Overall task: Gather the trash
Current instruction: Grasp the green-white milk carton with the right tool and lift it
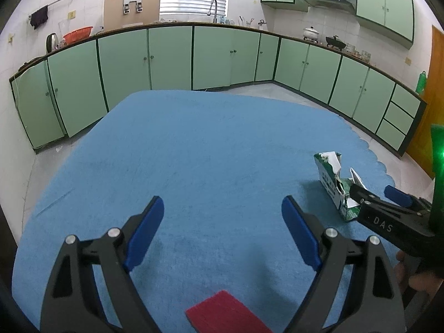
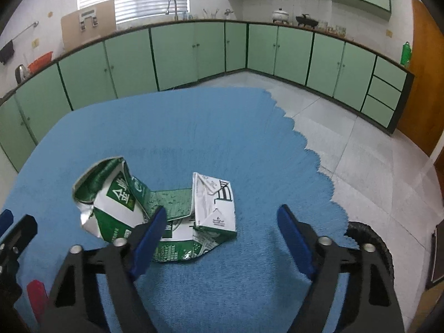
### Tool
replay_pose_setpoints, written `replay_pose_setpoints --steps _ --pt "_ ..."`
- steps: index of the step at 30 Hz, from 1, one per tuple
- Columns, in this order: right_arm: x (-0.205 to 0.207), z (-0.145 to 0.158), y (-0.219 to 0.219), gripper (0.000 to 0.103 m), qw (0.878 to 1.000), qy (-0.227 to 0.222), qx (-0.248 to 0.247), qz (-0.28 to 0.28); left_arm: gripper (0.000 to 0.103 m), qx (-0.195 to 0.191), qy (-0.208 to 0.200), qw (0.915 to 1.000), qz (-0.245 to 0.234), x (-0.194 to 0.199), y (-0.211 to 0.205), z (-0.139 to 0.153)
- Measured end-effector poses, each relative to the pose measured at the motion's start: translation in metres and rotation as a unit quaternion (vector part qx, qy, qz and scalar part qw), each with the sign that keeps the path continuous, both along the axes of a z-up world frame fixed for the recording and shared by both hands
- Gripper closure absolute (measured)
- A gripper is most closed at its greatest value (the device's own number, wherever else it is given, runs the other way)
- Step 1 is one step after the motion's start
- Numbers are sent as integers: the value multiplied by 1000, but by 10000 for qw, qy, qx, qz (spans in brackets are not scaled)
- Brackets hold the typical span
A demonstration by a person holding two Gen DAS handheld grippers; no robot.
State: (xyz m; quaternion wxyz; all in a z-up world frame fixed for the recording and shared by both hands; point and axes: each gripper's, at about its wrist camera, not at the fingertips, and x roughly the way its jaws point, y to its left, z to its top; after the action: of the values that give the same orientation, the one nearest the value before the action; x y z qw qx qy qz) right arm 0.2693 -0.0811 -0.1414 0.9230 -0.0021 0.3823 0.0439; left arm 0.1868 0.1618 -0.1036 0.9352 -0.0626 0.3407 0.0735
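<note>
Here crushed milk carton point(image 2: 166, 211) on blue cloth point(image 2: 222, 127), just ahead of right hand-held gripper point(image 2: 222, 216); jaws spread, nothing pinched

The blue tablecloth point(image 2: 227, 127) is woven cloth, matt, finely ribbed. On it the torn green-and-white carton point(image 2: 172, 208) is glossy coated paperboard with a silvery foil lining at its ripped mouth. The right gripper point(image 2: 222, 222) has matt black plastic arms, bright metal pins and smooth blue pads point(image 2: 151, 236). At twelve o'clock, the cabinet doors point(image 1: 169, 55) look satin-smooth
</note>
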Motion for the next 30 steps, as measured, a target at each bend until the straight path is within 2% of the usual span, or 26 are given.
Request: replay_pose_setpoints --steps 2,3,4,5,8,12,14,30 --pt "1 0 -1 57 9999 40 65 73 19 7 7 10000 -4 0 2 -2" --pt "1 0 -1 62 9998 49 133 157 19 -1 14 10000 -8 1 3 -3" --pt "1 0 -1 72 9997 28 145 200 19 -4 21 10000 -10 1 2 -4" --pt "-1 1 0 78 9997 -8 127 228 19 -3 24 10000 -11 1 3 -4" --pt "-8 4 2 90 9995 -162 107 230 19 -10 38 10000 -6 2 3 -5" --pt "-14 8 -1 94 9992 -308 194 188 19 -5 40 10000 -11 3 4 -4" --pt "-18 12 -4 100 9989 -422 192 104 19 2 36 10000 -11 3 4 -4" --pt "-57 32 -18 101 9971 -742 -101 -99 20 7 42 9999 -131 -25 -11 2"
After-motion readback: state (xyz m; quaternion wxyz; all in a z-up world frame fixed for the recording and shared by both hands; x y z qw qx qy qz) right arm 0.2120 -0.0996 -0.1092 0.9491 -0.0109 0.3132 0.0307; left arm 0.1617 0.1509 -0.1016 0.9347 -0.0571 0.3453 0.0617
